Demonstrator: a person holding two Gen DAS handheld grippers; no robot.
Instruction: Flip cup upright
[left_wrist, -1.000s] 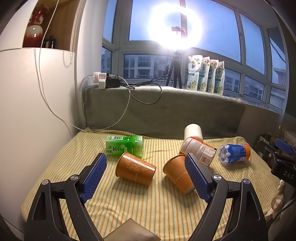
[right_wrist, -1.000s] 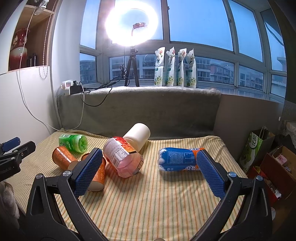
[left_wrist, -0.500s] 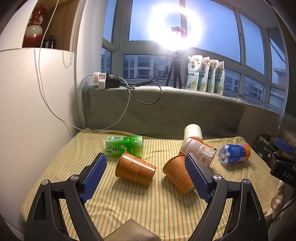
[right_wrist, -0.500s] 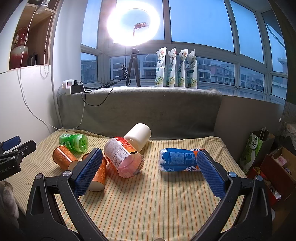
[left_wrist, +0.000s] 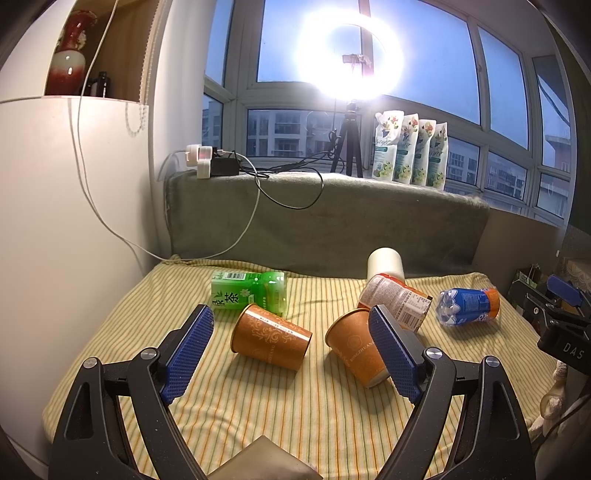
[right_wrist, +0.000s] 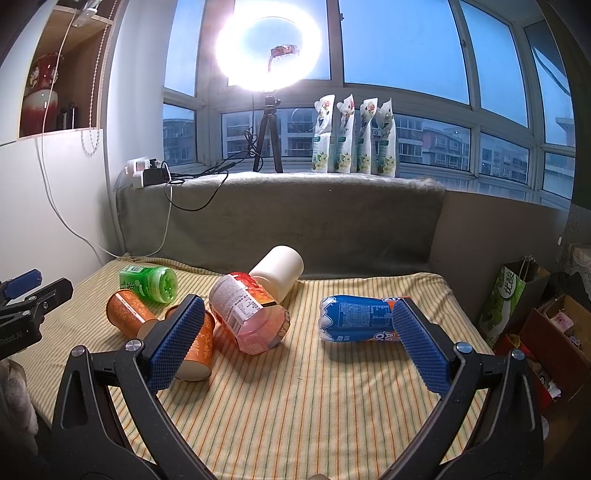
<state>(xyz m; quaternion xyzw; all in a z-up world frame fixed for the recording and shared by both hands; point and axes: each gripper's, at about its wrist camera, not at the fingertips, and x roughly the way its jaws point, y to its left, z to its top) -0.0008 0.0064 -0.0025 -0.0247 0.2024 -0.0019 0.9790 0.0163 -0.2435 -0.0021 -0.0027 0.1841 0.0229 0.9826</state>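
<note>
Two orange paper cups lie on their sides on the striped cloth. In the left wrist view one cup (left_wrist: 271, 341) lies between my fingers and the other cup (left_wrist: 354, 345) is partly behind the right finger. My left gripper (left_wrist: 291, 352) is open and empty, short of both cups. In the right wrist view the same cups (right_wrist: 127, 310) (right_wrist: 197, 349) lie at the left, one partly behind the left finger. My right gripper (right_wrist: 295, 343) is open and empty. A white cup (right_wrist: 279, 269) lies on its side at the back.
A green bottle (left_wrist: 249, 293), a red-labelled pink bottle (right_wrist: 249, 317) and a blue bottle (right_wrist: 360, 323) lie on the striped cloth (right_wrist: 295, 406). A grey padded ledge (right_wrist: 280, 218) runs behind. A white cabinet (left_wrist: 55, 221) stands left. Bags and boxes (right_wrist: 524, 306) sit off the right edge.
The right wrist view has shifted slightly. Both grippers stay open, and the cups and bottles have not moved.
</note>
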